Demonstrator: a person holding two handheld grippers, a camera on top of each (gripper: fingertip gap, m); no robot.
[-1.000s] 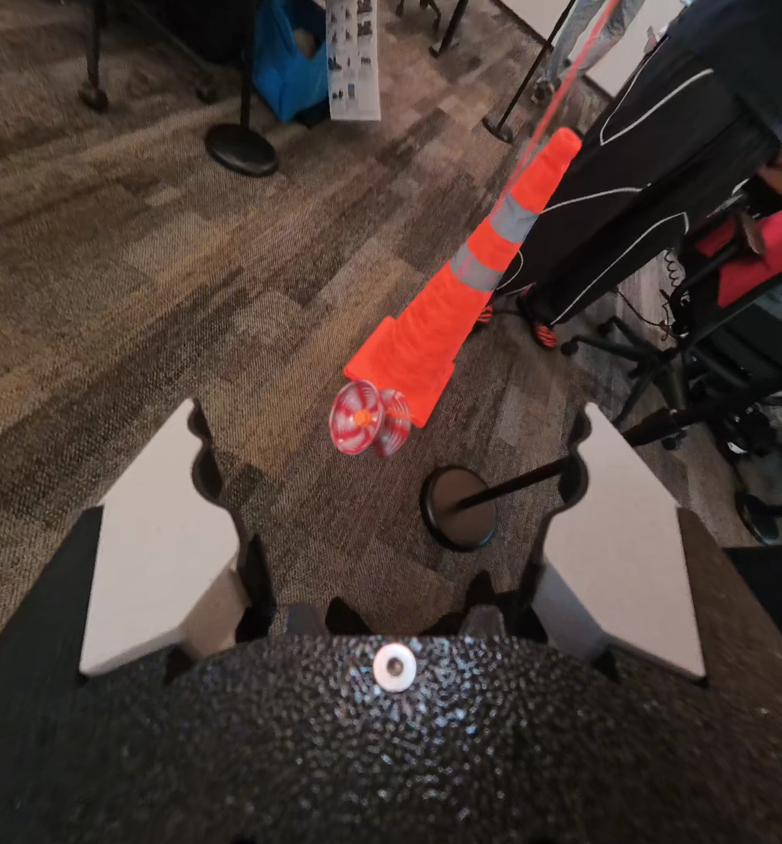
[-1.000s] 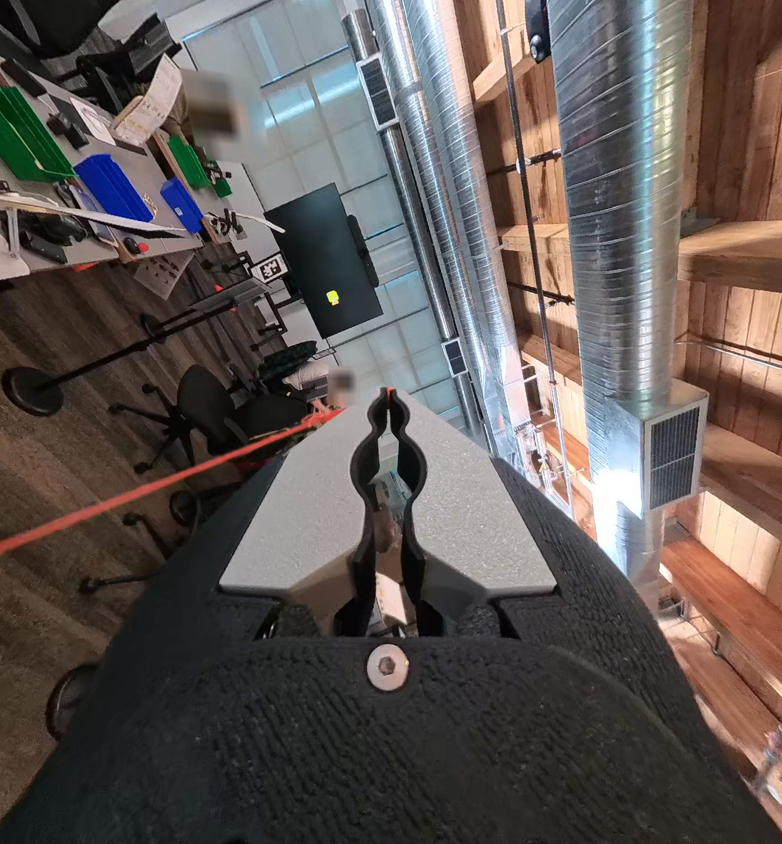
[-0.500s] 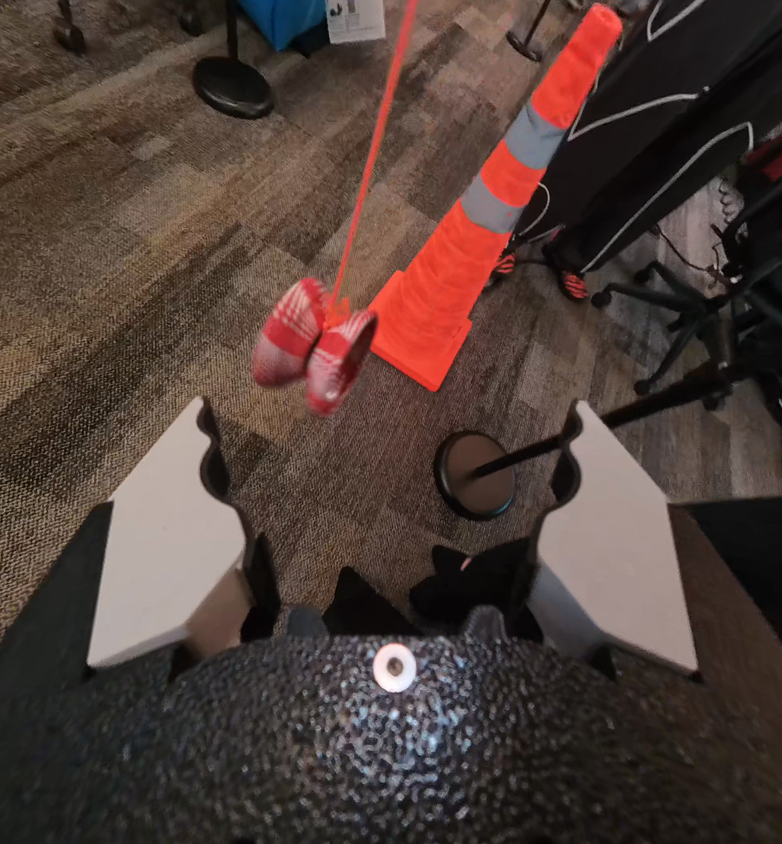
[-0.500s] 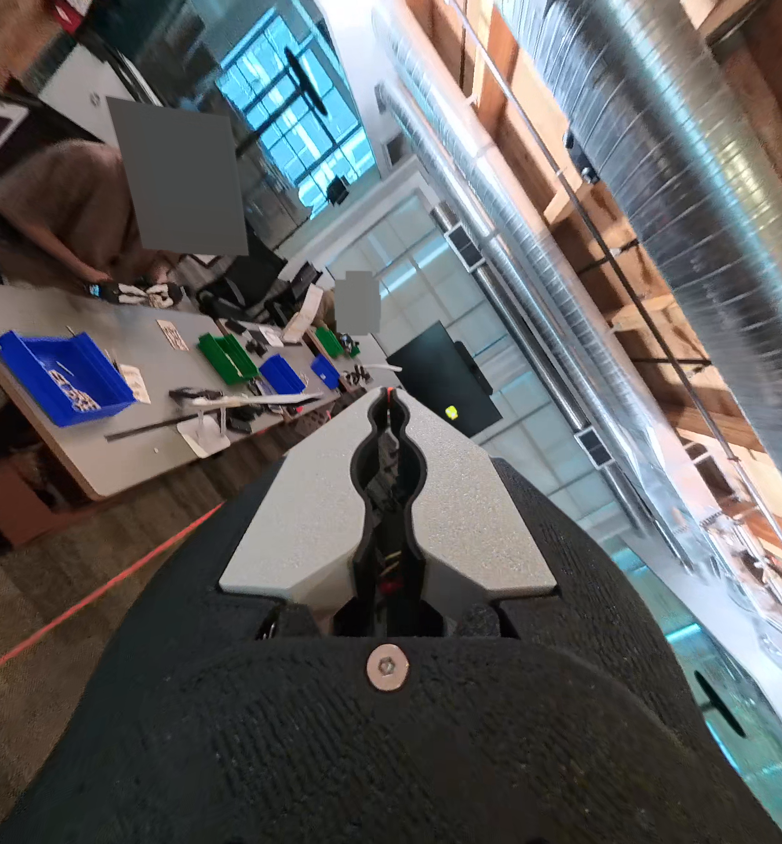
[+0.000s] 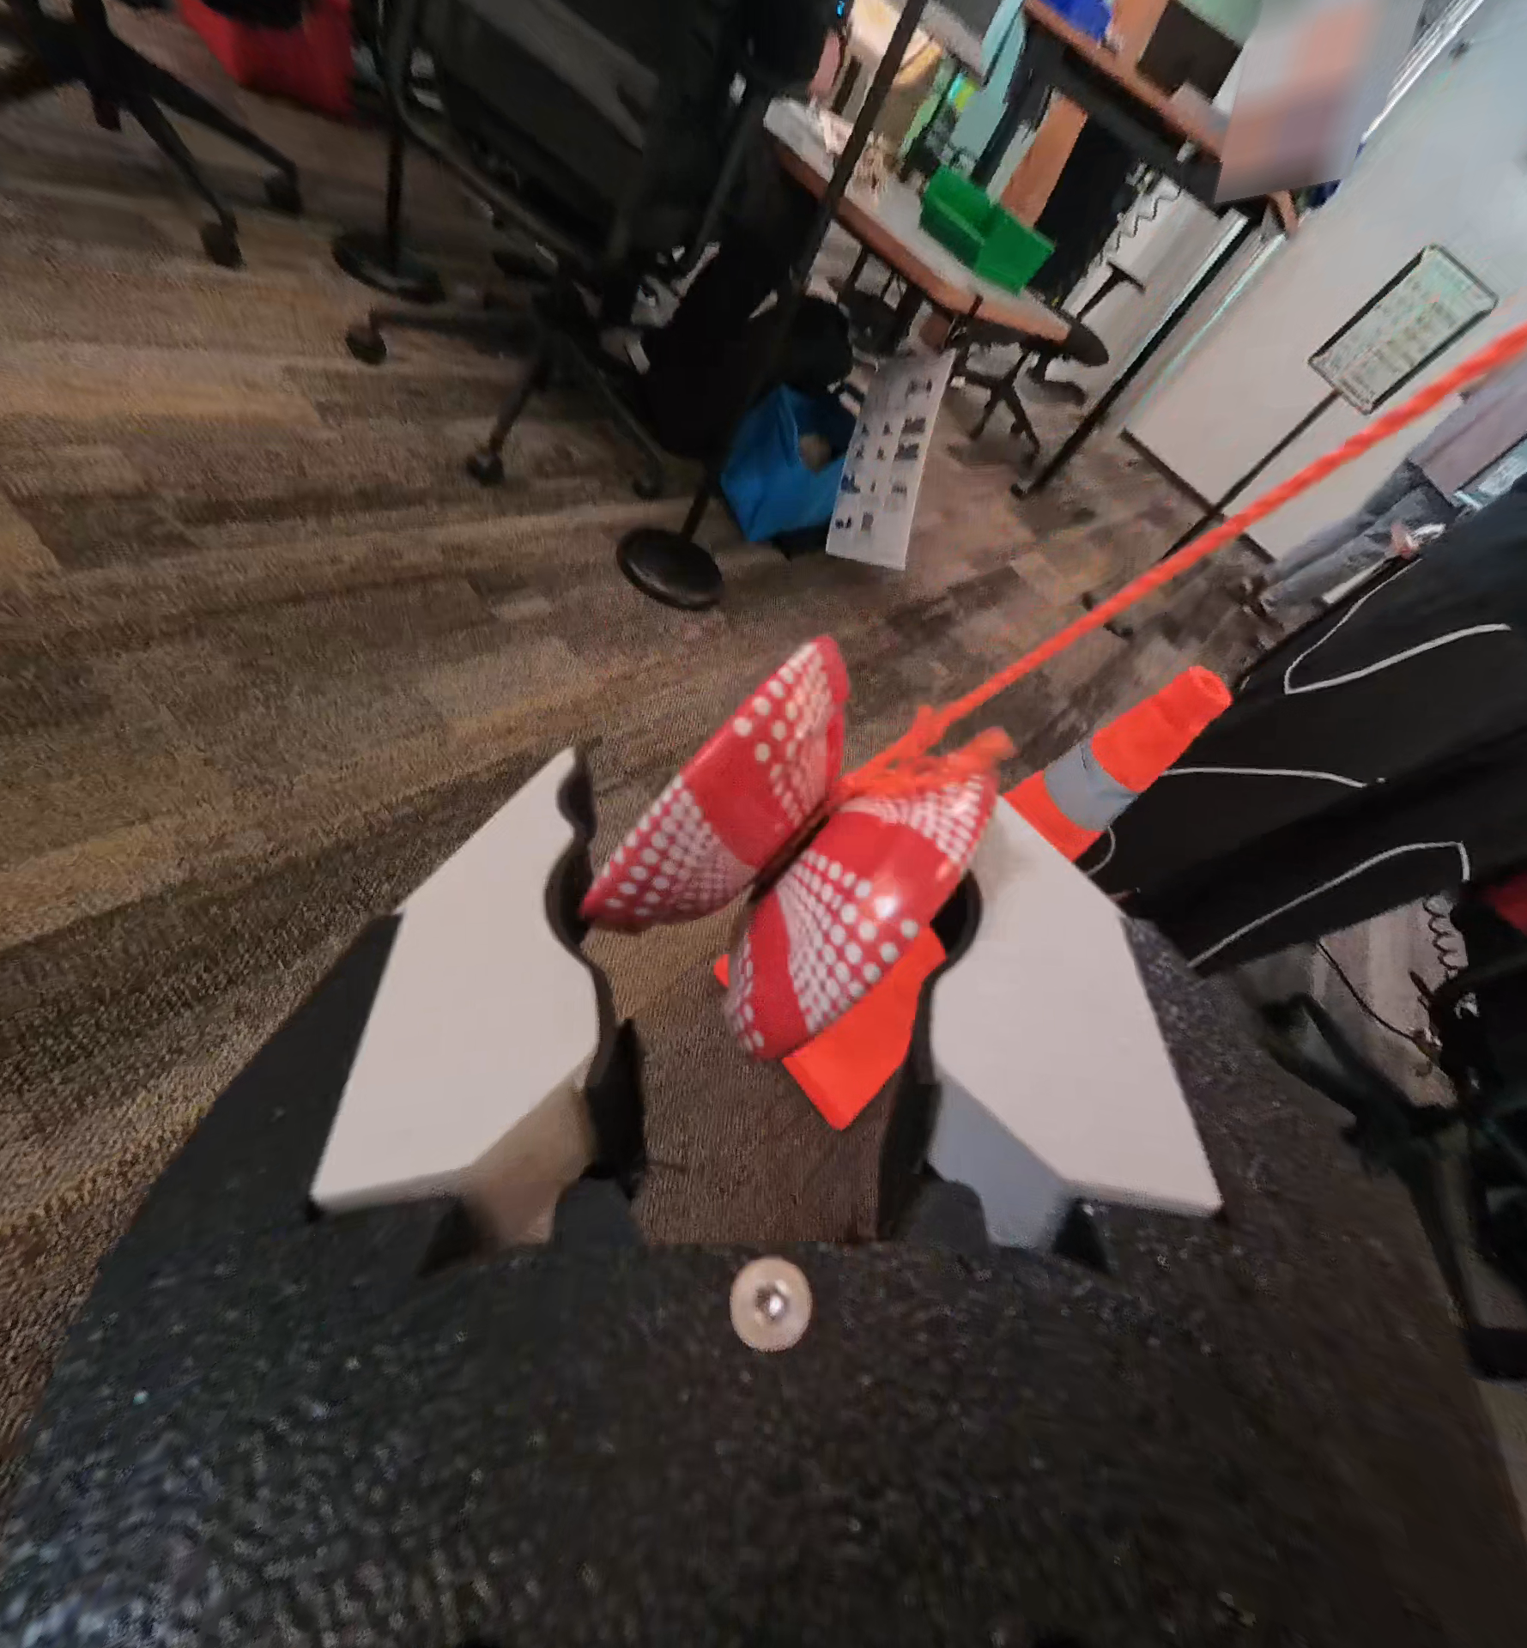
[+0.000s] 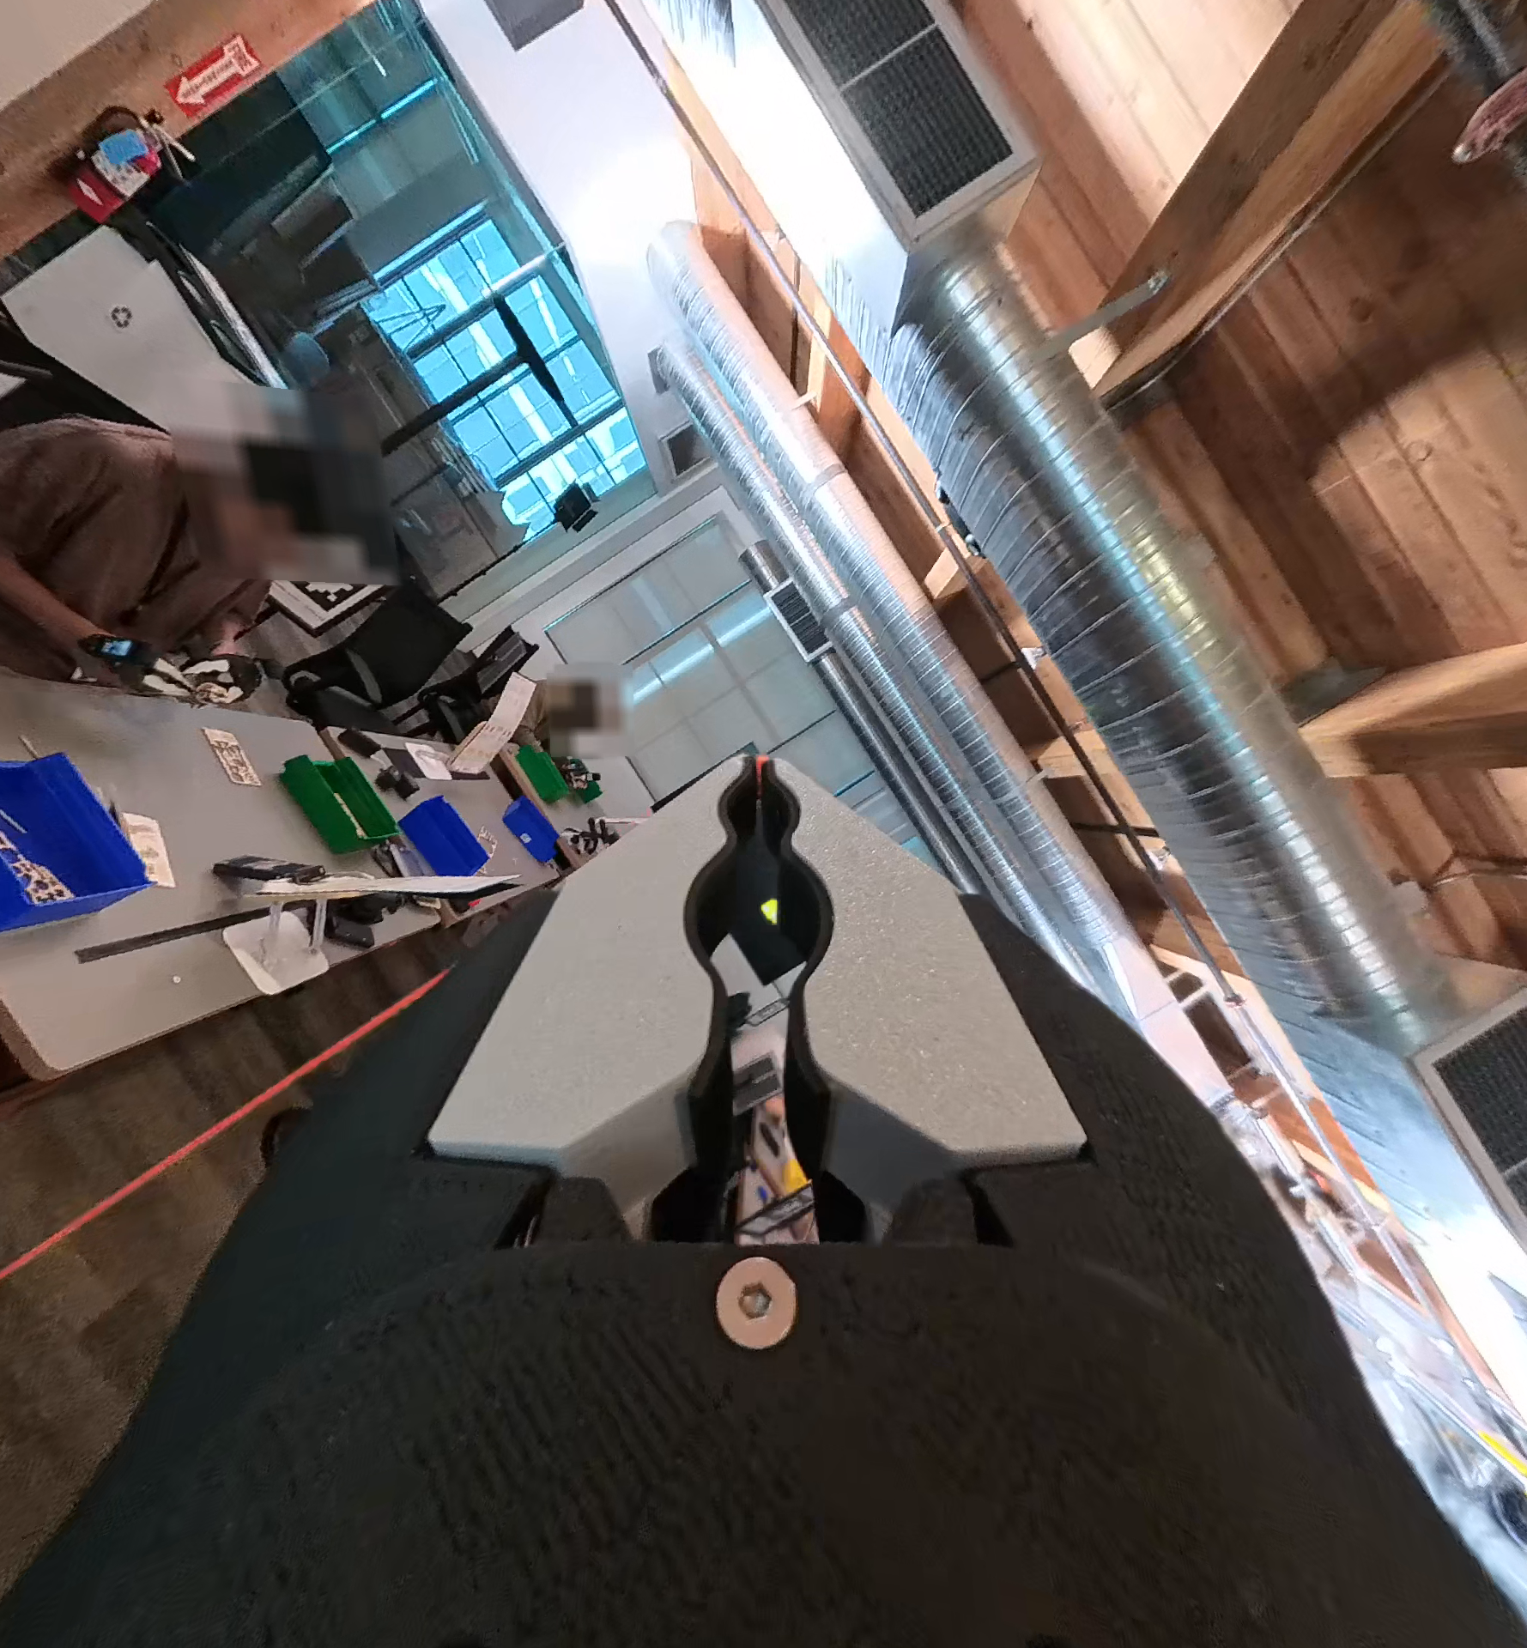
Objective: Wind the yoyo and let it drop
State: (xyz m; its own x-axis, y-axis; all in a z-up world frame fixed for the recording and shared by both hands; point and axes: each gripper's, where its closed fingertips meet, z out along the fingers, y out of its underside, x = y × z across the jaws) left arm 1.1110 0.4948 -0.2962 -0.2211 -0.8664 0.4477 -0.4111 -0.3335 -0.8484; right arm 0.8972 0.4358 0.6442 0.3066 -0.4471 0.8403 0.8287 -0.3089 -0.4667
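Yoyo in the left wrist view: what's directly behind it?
Behind the yoyo lies an orange traffic cone on brown carpet. The yoyo covers the cone's middle; only its tip, grey band and base corner show.

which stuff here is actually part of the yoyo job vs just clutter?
Job: yoyo, red string, left gripper, right gripper pinching the string end.

Clutter: traffic cone, blue bins, green bins, office chairs, stand base.

even indoor light, brightest through the windows (image 6: 510, 374). wide-angle bending at edges. motion blur smears the ducts (image 6: 1188, 713).
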